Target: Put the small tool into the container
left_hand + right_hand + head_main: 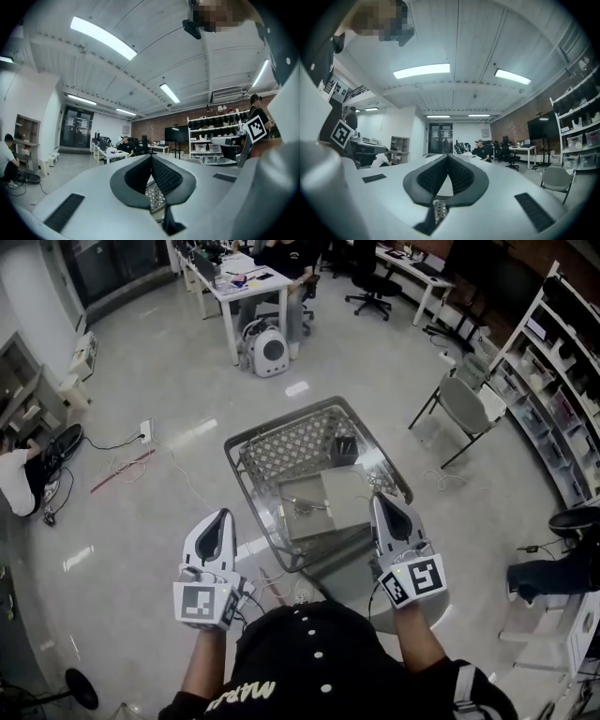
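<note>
A metal mesh cart stands on the floor just ahead of me. In it lie flat grey boxes, a small black item and a small shiny piece that may be the tool. My left gripper hovers at the cart's near left corner and my right gripper over its near right rim. Both point forward. In the left gripper view the left gripper has its tips touching with nothing between them. The right gripper view shows the right gripper the same way, shut and empty.
A grey folding chair stands to the right of the cart, with storage shelves beyond it. A white desk with a seated person and a white pet carrier are farther ahead. Cables trail over the floor at left.
</note>
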A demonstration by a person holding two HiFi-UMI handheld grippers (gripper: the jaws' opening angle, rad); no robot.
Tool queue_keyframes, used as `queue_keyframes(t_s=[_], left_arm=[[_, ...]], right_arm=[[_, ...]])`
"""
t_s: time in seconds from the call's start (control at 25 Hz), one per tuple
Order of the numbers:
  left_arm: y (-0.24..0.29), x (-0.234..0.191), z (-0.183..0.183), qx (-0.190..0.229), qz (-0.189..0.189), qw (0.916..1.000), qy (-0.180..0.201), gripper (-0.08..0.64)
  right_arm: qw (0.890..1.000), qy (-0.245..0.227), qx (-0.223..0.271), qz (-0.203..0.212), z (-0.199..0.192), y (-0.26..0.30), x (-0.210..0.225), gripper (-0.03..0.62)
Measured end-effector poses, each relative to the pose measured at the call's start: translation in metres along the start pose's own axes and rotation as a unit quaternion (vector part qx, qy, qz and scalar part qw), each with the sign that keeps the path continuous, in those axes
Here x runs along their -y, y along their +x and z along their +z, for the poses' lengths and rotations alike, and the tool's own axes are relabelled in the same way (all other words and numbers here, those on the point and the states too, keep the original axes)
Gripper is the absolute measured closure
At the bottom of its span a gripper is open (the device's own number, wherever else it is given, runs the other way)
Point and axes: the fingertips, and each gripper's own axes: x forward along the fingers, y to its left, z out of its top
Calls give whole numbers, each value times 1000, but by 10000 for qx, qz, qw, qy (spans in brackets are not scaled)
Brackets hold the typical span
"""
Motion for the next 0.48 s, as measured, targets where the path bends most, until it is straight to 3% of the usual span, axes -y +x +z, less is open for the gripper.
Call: queue_keyframes(t_s=[0.24,0.48], left_arm=[[-18,-19,-17,-180,328,9992,147,535],[-27,-25,-18,-121,357,9992,146,535]], right_arm=[[9996,5,-19,-286,-17,-19,10,578],[9987,91,-41,-498,-25,-28,20,578]])
